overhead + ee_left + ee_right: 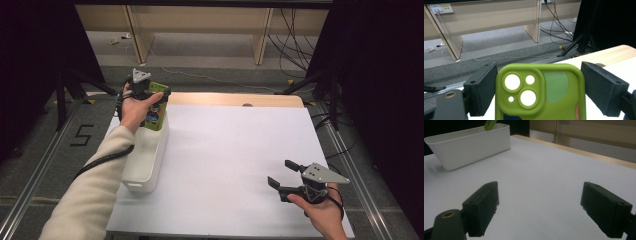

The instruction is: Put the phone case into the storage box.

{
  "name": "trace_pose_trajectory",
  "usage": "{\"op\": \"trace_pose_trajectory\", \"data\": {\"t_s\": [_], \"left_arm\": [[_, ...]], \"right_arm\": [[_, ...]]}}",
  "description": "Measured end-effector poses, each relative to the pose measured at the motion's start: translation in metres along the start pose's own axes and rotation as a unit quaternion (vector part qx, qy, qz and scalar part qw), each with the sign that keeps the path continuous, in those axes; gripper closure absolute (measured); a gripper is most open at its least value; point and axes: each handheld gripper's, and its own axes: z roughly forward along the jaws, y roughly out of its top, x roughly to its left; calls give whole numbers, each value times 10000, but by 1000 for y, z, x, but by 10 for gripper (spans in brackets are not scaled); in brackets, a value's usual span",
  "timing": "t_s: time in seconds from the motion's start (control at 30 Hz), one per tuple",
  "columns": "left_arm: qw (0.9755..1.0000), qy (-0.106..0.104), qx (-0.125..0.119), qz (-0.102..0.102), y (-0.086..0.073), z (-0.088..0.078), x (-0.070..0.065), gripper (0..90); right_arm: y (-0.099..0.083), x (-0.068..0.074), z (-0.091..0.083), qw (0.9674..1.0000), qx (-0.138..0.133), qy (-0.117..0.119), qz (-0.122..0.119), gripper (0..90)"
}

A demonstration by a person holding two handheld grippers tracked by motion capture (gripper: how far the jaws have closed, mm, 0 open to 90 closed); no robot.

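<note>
Phone case [539, 92] clamped in left tongs [150, 97] — right tongs [283, 175] wide, empty.

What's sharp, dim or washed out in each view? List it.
High view: white table cover evenly bright, dark curtains at both sides, mild softness overall. Left gripper view: green phone case sharp between the left gripper jaws, its camera cut-outs glowing white. Right gripper view: dim, right gripper pads soft, white bin clearer.
</note>
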Motion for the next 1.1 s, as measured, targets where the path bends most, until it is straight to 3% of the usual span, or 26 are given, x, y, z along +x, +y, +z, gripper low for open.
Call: {"op": "trace_pose_trajectory", "data": {"t_s": [1.1], "left_arm": [[10000, 17, 79, -26, -5, 6, 1, 165]], "right_arm": [[0, 0, 0, 10000, 0, 5, -1, 161]]}}
